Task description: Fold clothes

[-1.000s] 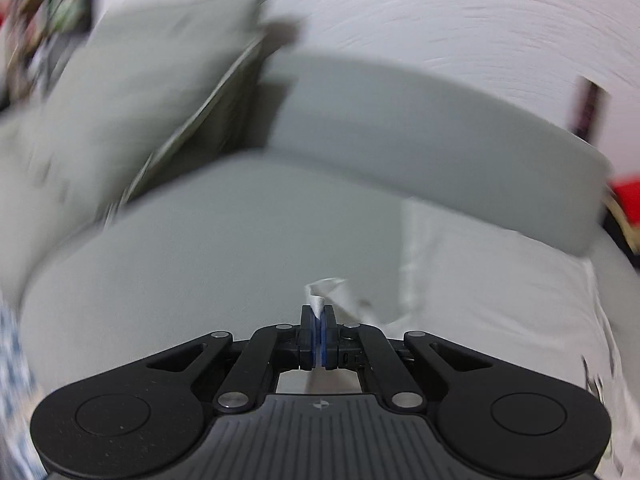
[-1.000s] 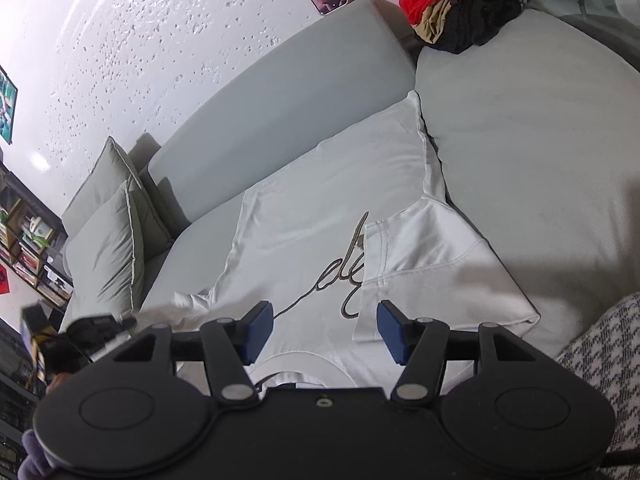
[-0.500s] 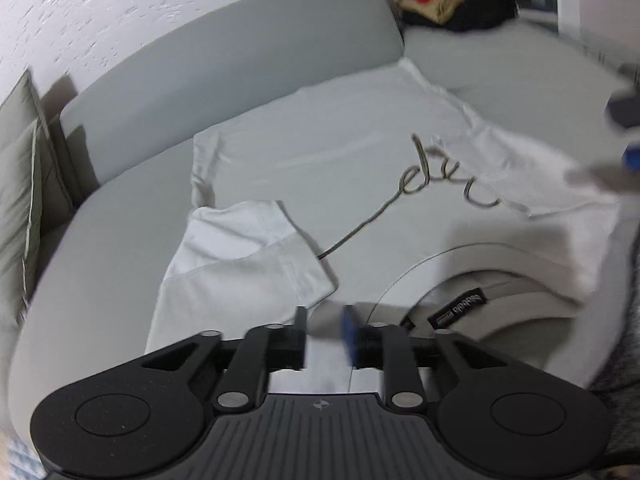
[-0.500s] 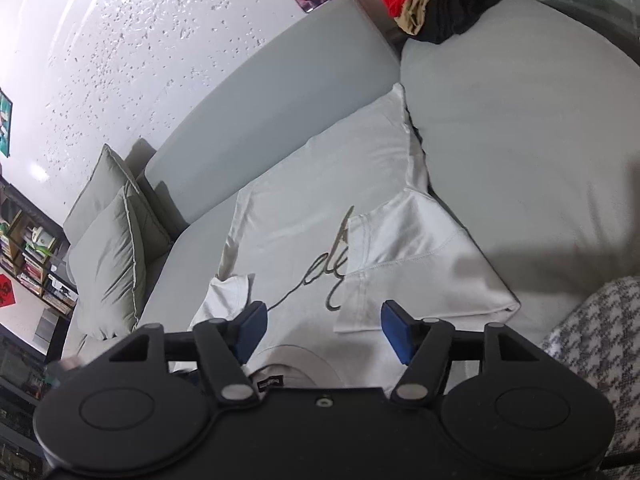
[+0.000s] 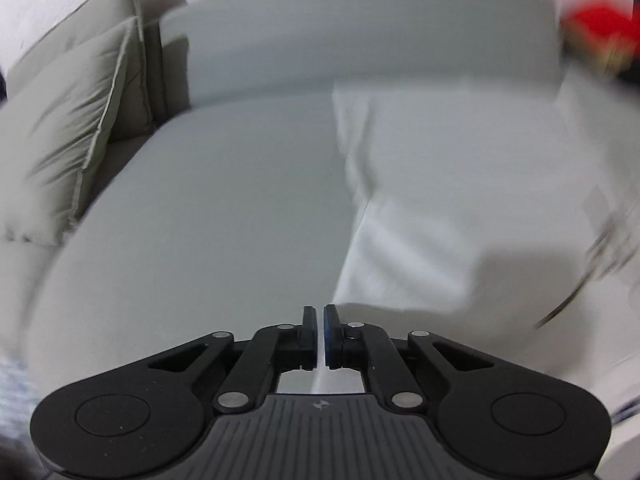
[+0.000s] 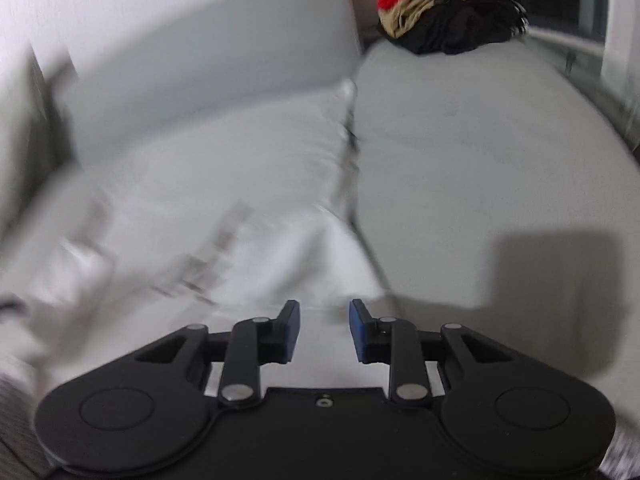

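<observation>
Across the grey sofa [image 6: 480, 128] a white T-shirt [image 5: 460, 168] lies spread. Clothes pile [image 6: 444, 8] sits behind. Left gripper [image 5: 319, 320] has closed on the shirt's edge; right gripper [image 6: 324, 316], closing, stands apart over cloth, unpinched.

Left gripper [image 5: 319, 316] now closed again, sleeve edge of white shirt [image 5: 460, 200] beside it; right gripper [image 6: 324, 312] narrowed, lowered toward shirt hem.

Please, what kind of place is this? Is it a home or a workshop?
Most likely a home living room: a grey sofa with loose cushions, a white shirt spread on the seat, and a pile of clothes at the far end.
</observation>
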`<move>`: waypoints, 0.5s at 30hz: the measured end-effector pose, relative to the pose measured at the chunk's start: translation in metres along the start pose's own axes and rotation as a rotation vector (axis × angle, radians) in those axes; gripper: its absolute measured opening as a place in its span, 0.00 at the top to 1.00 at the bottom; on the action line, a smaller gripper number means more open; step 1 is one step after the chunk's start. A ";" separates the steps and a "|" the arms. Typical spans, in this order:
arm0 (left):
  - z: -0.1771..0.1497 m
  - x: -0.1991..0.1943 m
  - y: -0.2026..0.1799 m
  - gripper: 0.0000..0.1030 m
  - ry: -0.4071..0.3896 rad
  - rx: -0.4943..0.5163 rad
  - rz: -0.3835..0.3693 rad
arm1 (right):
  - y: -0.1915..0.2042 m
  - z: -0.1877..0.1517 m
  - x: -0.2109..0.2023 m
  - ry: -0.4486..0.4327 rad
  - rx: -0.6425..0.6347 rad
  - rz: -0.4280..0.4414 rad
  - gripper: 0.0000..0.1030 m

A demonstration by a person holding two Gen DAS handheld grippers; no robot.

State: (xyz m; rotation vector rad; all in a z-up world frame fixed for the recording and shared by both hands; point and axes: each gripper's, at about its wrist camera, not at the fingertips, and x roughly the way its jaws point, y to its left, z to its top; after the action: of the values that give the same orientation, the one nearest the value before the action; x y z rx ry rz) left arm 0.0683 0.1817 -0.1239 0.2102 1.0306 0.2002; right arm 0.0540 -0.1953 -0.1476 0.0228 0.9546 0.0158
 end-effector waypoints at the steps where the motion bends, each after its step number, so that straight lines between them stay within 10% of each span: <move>1: -0.003 0.007 -0.002 0.98 0.026 0.024 0.041 | 0.001 -0.005 0.008 0.025 -0.037 -0.061 0.85; 8: -0.021 -0.007 0.008 0.97 -0.004 0.083 0.141 | -0.010 -0.020 -0.011 0.059 -0.027 -0.059 0.82; 11: -0.029 -0.026 0.025 0.94 -0.082 -0.002 0.070 | -0.023 -0.017 -0.029 0.028 0.073 0.040 0.66; 15: -0.020 -0.036 0.015 0.92 -0.197 -0.009 -0.027 | -0.020 -0.008 -0.033 -0.020 0.108 0.180 0.68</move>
State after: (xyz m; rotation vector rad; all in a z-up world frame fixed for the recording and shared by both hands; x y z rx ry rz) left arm 0.0326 0.1879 -0.1005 0.2036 0.8359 0.1558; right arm 0.0288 -0.2161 -0.1256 0.2087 0.9300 0.1300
